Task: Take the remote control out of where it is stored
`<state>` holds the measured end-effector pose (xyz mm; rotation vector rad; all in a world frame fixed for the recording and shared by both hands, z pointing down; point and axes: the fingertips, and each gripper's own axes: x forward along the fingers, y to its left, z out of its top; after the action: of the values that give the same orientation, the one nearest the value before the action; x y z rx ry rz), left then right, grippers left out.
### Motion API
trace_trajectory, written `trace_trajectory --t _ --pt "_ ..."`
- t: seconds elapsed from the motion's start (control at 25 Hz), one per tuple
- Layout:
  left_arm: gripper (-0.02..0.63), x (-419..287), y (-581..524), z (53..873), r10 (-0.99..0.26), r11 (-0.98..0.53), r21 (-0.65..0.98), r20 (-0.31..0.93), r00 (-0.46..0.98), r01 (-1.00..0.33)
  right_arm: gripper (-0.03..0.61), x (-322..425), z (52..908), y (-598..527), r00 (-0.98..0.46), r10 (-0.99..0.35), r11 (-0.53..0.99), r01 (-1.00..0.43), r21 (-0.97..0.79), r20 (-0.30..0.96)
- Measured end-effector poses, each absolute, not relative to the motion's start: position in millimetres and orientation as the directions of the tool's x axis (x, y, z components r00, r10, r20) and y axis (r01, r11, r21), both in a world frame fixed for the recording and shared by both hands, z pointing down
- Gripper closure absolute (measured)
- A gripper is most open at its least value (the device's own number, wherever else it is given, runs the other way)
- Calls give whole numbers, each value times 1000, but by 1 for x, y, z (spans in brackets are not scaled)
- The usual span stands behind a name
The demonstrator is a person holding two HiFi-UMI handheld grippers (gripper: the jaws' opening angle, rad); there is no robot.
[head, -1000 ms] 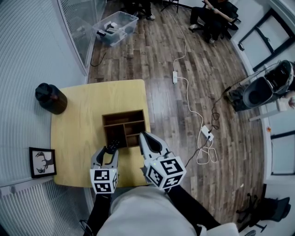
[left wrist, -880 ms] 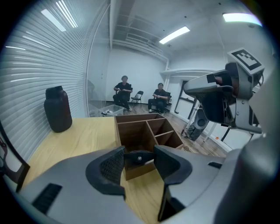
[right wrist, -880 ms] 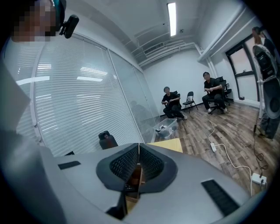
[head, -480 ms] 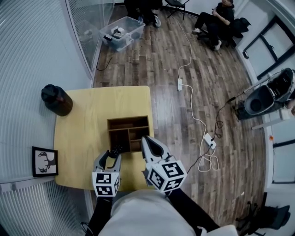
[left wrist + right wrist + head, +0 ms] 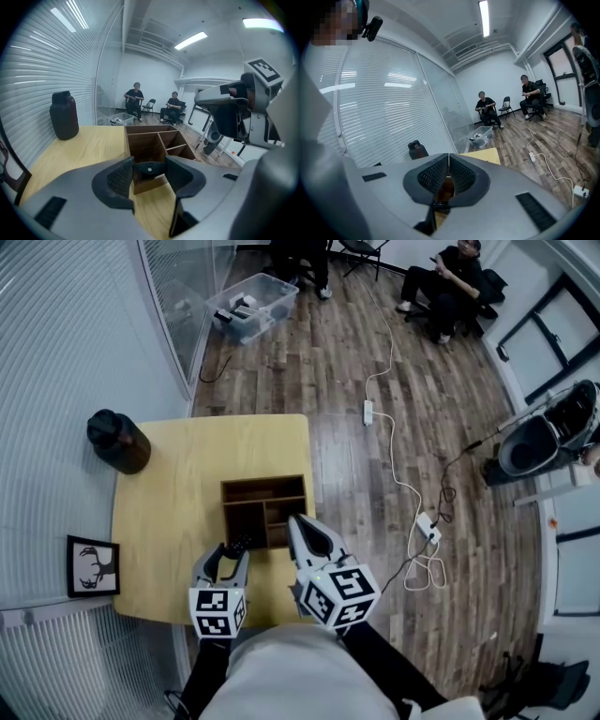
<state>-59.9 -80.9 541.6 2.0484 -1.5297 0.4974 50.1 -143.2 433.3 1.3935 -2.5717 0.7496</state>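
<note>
Your left tool (image 5: 223,555) and right tool (image 5: 293,521) share the same build. Each has a pale grey moulded shell that tapers to two pointed jaws. Each jaw is lined with a black, cross-hatched pad (image 5: 120,177), and narrow dark slots (image 5: 533,211) are sunk into the shell behind the pads. At the back of each tool sits a white cube printed with black square markers: the left cube (image 5: 217,611) and the right cube (image 5: 338,592). You wear a light grey garment (image 5: 291,676) with dark sleeves (image 5: 202,673).

wooden organizer (image 5: 264,509) on yellow table (image 5: 167,491), dark jug (image 5: 119,441)
</note>
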Motion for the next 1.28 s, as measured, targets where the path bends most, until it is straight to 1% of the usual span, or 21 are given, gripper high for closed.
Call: trace_trajectory --t 1.28 --pt "402 -62 -85 534 -790 -198 206 546 280 -958 572 53 438 -145 -561 -755 444 -818 -366 338"
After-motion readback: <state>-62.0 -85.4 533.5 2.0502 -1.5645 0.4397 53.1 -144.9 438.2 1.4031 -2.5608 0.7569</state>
